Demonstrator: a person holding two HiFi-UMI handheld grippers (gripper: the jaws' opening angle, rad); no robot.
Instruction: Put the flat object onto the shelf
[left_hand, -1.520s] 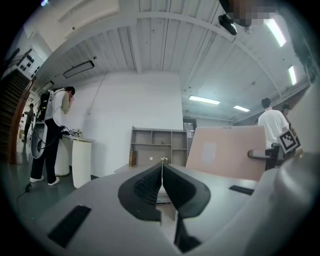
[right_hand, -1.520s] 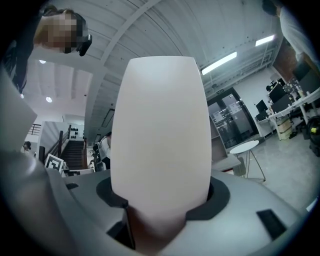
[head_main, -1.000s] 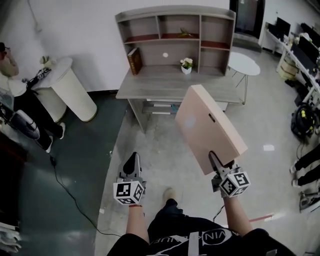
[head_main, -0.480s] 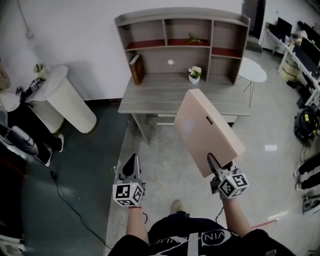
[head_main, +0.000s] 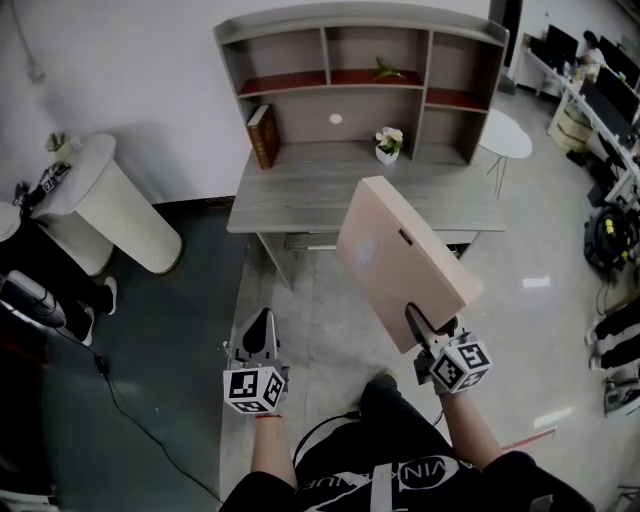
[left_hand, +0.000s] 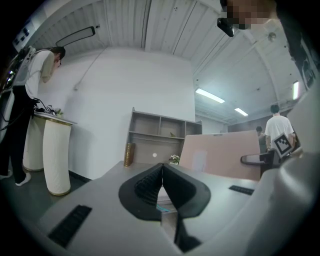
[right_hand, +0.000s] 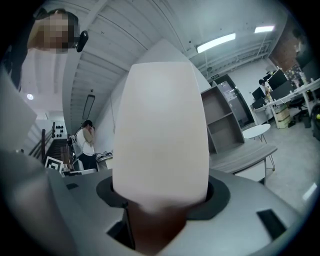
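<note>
A flat pale wooden board (head_main: 400, 260) is held up in the air by its near edge, with my right gripper (head_main: 428, 333) shut on it. In the right gripper view the board (right_hand: 160, 135) fills the middle, wedged between the jaws. Ahead stands a grey shelf unit (head_main: 360, 75) on a grey desk (head_main: 350, 190), still some way off; the shelf unit (left_hand: 162, 140) also shows in the left gripper view. My left gripper (head_main: 262, 330) hangs low at the left, shut and empty, its jaws pressed together (left_hand: 161, 172).
On the desk stand a brown book (head_main: 262, 135) and a small potted plant (head_main: 387, 143). A white ribbed pedestal (head_main: 105, 210) is at the left, a round white side table (head_main: 505, 135) at the right. A black cable (head_main: 130, 410) trails over the floor.
The desk and shelf have shifted slightly in the head view as the person steps forward. Both grippers keep their hold and pose; the board stays raised.
</note>
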